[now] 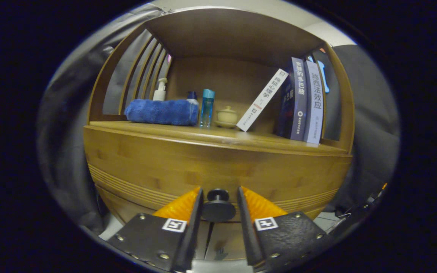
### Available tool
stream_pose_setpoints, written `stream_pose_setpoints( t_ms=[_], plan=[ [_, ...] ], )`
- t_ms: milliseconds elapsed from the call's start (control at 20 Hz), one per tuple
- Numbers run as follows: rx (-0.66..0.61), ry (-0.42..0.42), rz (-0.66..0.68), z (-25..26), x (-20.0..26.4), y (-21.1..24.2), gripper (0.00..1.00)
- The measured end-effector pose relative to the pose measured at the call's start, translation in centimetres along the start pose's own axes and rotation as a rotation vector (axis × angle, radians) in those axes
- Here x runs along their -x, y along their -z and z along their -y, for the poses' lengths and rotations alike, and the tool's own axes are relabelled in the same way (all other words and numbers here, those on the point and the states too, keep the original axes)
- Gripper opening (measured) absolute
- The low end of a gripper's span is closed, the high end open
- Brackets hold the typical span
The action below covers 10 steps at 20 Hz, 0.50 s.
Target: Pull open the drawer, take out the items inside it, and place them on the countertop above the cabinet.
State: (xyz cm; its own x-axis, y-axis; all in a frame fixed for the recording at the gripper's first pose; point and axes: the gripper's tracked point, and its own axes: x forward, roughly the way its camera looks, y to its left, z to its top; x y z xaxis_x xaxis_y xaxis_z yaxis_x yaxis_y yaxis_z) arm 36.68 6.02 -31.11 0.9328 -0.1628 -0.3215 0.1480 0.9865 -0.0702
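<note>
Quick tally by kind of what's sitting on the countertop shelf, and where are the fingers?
Books: 3
Bottles: 3
Blue towel: 1
Lidded cup: 1
Total: 8
Gripper: open, fingers either side of the drawer knob.

A rolled blue towel [161, 112] lay on the shelf, a white pump bottle [160, 90] behind it. Beside the towel stood a blue bottle [206, 107], then a small cream lidded pot [227, 116]. A white book [263, 99] leaned against two upright books [302, 100] at the far side.
</note>
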Motion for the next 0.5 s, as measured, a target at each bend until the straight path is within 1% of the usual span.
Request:
stream_pose_setpoints(
  t_ms=[200, 250, 350, 500],
  plan=[
    [-0.058, -0.001, -0.019, 0.00, 0.29, 0.21, 0.41],
    [-0.054, -0.002, -0.041, 0.07, 0.44, 0.26, 0.37],
    [-0.076, -0.014, -0.050, 0.11, -0.34, 0.49, 0.30],
    [-0.075, -0.012, -0.064, 0.27, 0.46, 0.52, 0.30]
  ],
)
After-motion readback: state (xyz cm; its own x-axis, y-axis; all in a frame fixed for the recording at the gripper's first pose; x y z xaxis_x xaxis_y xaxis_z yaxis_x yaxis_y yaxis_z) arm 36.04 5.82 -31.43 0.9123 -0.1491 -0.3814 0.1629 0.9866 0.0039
